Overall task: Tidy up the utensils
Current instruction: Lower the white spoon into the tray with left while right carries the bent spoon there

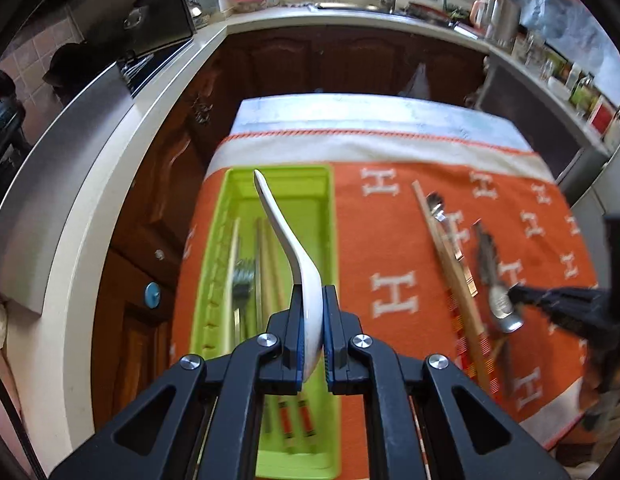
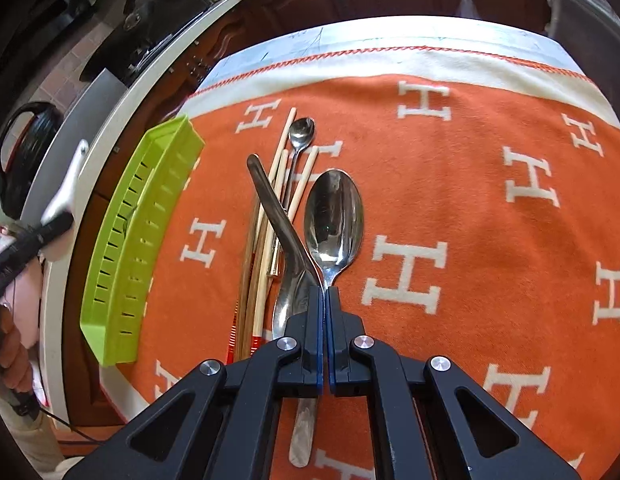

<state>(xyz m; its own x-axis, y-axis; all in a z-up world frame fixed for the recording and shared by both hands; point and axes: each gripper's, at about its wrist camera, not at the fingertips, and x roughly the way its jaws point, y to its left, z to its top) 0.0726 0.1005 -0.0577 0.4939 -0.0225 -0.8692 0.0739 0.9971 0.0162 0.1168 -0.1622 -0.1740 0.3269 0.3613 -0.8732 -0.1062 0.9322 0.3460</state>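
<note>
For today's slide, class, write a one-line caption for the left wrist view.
Left gripper holds a white spoon above the green tray already containing chopsticks and a fork.

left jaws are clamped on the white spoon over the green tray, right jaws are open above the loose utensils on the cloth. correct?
One error: the right gripper is not open. The right wrist view shows its jaws shut on the big metal spoon, at the neck of its handle. The rest holds: the left gripper clamps the white spoon over the green tray, per the left wrist view.
</note>
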